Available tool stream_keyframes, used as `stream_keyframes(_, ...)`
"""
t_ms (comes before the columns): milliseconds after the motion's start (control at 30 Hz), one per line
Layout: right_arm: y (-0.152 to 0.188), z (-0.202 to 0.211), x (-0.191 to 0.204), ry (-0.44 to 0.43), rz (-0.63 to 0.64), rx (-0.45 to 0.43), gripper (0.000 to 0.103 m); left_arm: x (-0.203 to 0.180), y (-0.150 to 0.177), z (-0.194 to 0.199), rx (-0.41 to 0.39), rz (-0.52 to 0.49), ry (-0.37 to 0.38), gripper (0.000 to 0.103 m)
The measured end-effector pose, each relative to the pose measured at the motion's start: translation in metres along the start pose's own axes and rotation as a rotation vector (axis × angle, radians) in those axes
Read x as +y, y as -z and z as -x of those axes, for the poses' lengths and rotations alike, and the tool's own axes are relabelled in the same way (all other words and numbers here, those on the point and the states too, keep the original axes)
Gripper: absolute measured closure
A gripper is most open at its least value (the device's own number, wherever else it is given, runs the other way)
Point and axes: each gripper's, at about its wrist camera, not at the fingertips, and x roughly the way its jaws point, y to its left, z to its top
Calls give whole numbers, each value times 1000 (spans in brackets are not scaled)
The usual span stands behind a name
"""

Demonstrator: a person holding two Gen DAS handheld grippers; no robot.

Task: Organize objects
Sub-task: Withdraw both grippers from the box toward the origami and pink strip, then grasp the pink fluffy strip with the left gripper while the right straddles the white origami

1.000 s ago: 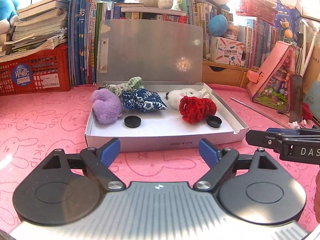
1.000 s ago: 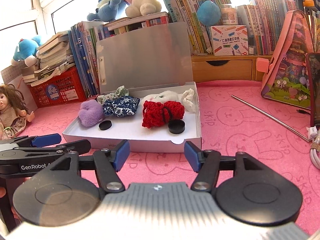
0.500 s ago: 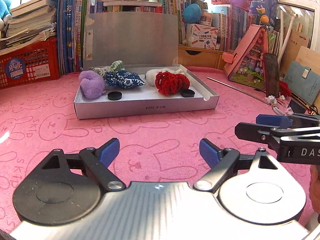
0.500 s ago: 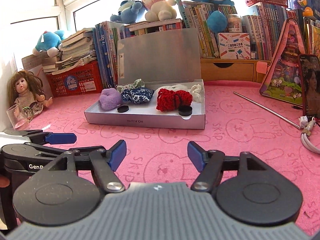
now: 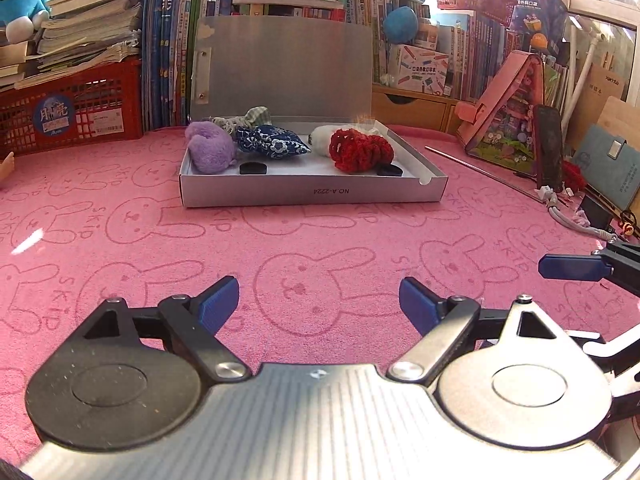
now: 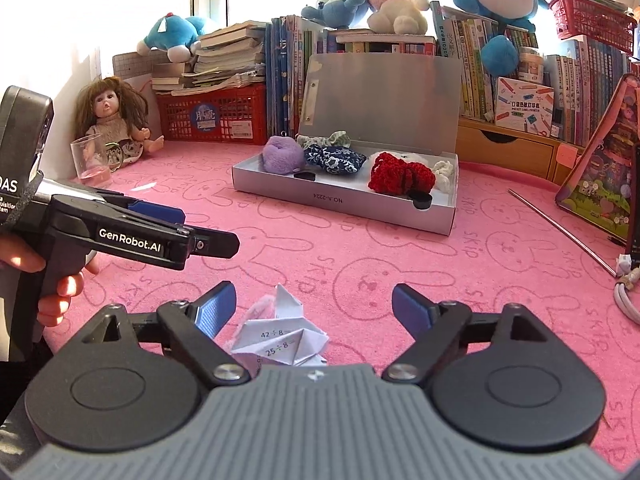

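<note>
Both grippers hang over the pink bunny-print cloth (image 5: 320,240), short of the open silver box (image 5: 312,190).

The left gripper (image 5: 319,305) has its jaws spread wide with only bare cloth between them; the box sits well apart at 12 o'clock from it. The right gripper (image 6: 313,307) has its jaws opening, and a folded white paper (image 6: 280,338) printed with sums lies on the cloth between them, near the left finger, with neither pad pressing it. From this gripper the box lies at about 1 o'clock. Inside the box, from 9 toward 3 o'clock, rest a purple pompom (image 6: 280,156), a blue floral scrunchie (image 6: 334,160) and a red crocheted scrunchie (image 6: 400,178), with two black discs near the front wall.
</note>
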Motion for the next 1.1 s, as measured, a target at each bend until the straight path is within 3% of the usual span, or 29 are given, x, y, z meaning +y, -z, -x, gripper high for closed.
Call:
stream_keyframes(300,10,-11,9,-31,13,51,13,2,7,3,11,17,-11,13)
stream_keyframes(467,11,-10,7,-11,-8,48,33,2,9,4,18,22,-8,13)
stream_keyframes(667,12,-8,-2,26,-52,49,44,-5,13,4,29,13,14,13)
stream_keyframes(1100,16,-5,-31,185,-152,34,44,-36,23,7,66,-44,141,13)
